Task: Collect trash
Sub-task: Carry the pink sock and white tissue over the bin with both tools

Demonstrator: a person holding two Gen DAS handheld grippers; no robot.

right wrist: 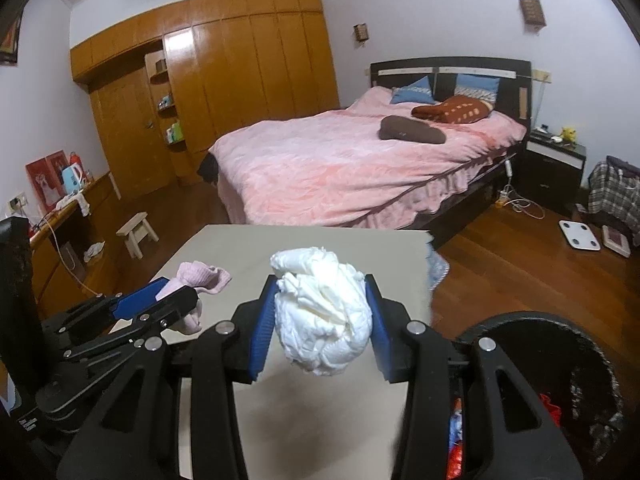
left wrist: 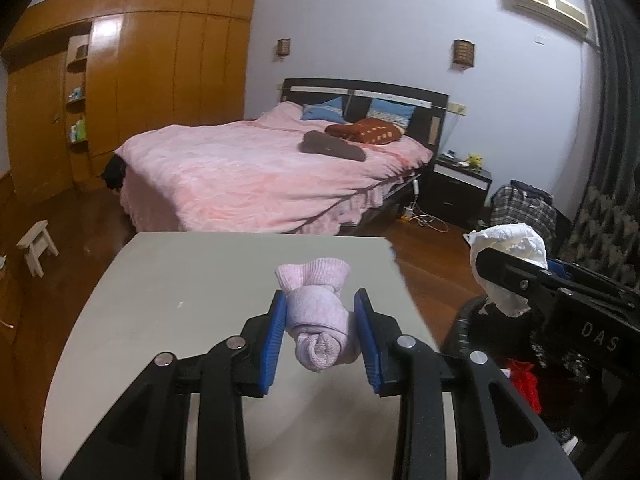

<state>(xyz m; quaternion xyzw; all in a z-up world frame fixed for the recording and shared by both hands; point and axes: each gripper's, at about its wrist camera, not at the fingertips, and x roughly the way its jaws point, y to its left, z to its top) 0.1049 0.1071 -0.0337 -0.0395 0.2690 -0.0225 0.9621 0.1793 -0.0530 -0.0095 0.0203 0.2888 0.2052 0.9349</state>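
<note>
In the left wrist view my left gripper point(left wrist: 321, 300) is shut on a rolled pink sock point(left wrist: 320, 320), held above the grey table point(left wrist: 168, 280). My right gripper point(right wrist: 320, 282) is shut on a crumpled white wad point(right wrist: 324, 312), its blue pads pressing both sides. The right wrist view also shows the left gripper point(right wrist: 180, 290) at the left with the pink sock point(right wrist: 200, 276) sticking out of it. At the right of the left wrist view, the right gripper point(left wrist: 496, 280) carries the white wad point(left wrist: 508, 248) over a black bin point(left wrist: 460, 332).
The black bin point(right wrist: 560, 360) stands on the wooden floor at the table's right and holds red and other scraps. Beyond the table are a pink bed point(right wrist: 340, 168), a small stool point(right wrist: 138, 232), a nightstand point(right wrist: 556, 168) and a checked bag point(right wrist: 616, 188).
</note>
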